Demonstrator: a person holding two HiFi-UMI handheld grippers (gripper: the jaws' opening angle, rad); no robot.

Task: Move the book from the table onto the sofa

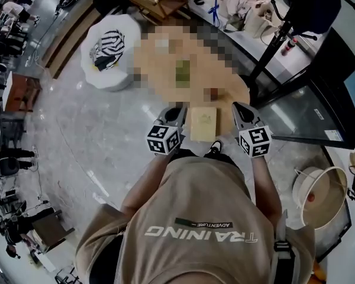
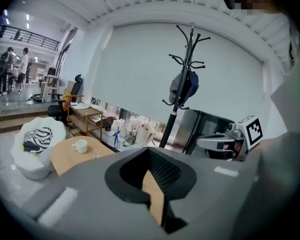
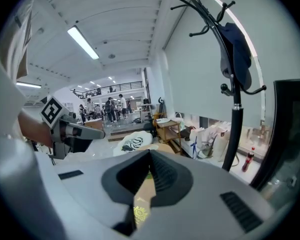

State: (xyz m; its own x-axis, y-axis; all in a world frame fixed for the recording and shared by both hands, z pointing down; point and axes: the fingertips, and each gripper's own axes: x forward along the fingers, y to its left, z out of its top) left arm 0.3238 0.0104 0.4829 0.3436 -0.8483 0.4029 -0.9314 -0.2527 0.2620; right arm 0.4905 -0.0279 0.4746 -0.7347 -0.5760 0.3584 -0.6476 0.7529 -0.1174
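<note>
- Left gripper (image 1: 178, 111) and right gripper (image 1: 239, 110) both have their jaws closed with nothing pinched. They sit at 9 and 3 o'clock of the book (image 1: 202, 123), probably to squeeze it between them. I cannot tell whether they touch it.
- The book lies flat, cover up, at the near rim of the table (image 1: 225, 114), at 12 o'clock from the person's shoe (image 1: 215, 148). An edge this close should make lifting it clear easy.
- At 10 o'clock, apart from the table, stands what I take for the sofa (image 1: 109, 52), a white seat with a striped cushion. Bare floor (image 1: 106, 135) leaves room that way.
- A coat stand (image 1: 271, 46) at 1 o'clock crowds the right, so swinging left looks safer.
</note>
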